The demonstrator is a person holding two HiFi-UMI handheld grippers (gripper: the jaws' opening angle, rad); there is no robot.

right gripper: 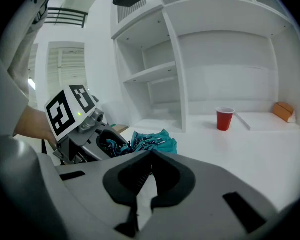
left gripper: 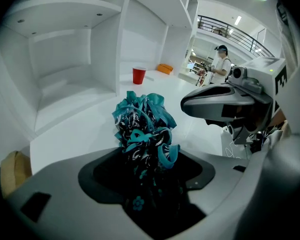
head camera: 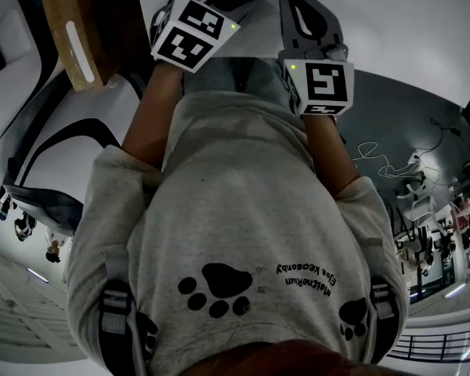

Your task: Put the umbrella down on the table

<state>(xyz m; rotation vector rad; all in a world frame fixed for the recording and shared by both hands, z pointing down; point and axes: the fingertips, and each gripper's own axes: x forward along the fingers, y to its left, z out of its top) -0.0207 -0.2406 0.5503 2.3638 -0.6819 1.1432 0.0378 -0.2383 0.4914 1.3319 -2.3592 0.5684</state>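
— While the umbrella [left gripper: 142, 129] is gripped in the left gripper [left gripper: 147, 184], what should be minded in setting it down?

— It is held by its dark lower part, the jaws standing wide around it, and its teal folds stick out ahead over the table [left gripper: 85, 134]. In the right gripper view the folds appear low over the white top; contact cannot be made out. It should be lowered until its length is borne by the table before anything is let go.

— And the angle?

— The gripper is pointed steeply down, so the far end would be met first. The wrist is best levelled as that end is brought down, so that the umbrella is laid flat rather than stood on its tip.

— How should the release be done?

— The jaws should be opened fully only once the weight is taken by the table, then drawn back along the umbrella's own line. A loose teal loop is seen near the jaws and could be snagged by a sideways lift.

— Is the right gripper [right gripper: 140, 194] needed?

— Nothing is held in it; its jaws are drawn almost together, with only a slit between, and it is placed just beside the left one. It can be left out of the landing spot. The cup [left gripper: 139, 75] is set well apart, by the shelves [left gripper: 75, 49].
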